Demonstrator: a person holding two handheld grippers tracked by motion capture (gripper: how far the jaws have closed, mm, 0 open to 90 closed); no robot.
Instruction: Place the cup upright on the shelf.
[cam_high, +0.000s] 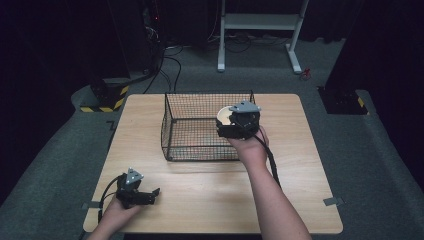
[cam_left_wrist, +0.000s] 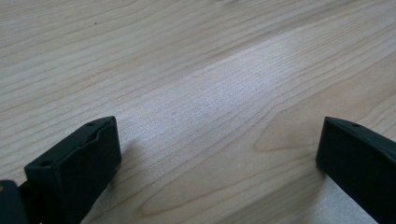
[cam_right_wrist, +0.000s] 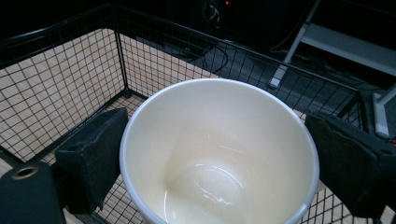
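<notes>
1. My right gripper (cam_high: 239, 121) is over the right-hand part of the wire basket (cam_high: 172, 135), and my right hand (cam_high: 251, 146) holds it from the near side
2. In the right gripper view its two black jaws sit on either side of a cream cup (cam_right_wrist: 219, 154), each jaw against the cup's outer wall just below the rim, so this gripper (cam_right_wrist: 219, 140) is pinching the cup
3. The cup is upright with its mouth open toward the camera; the inside looks bare and glossy
4. Around and below the cup I see the basket's mesh walls (cam_right_wrist: 70, 88) and floor, so the cup is inside the basket's outline; I cannot tell whether its base touches the basket floor
5. From the high view only a curved piece of the cup's pale rim (cam_high: 223, 115) shows, just left of the gripper body
6. The basket stands on the far middle of the wooden table (cam_high: 210, 200), its near edge well apart from my left hand
7. My left gripper (cam_high: 150, 196) rests low at the table's near left corner, held by my left hand (cam_high: 116, 212)
8. In the left gripper view its jaws are spread wide with only bare wood (cam_left_wrist: 201, 84) between them, pinching nothing
</notes>
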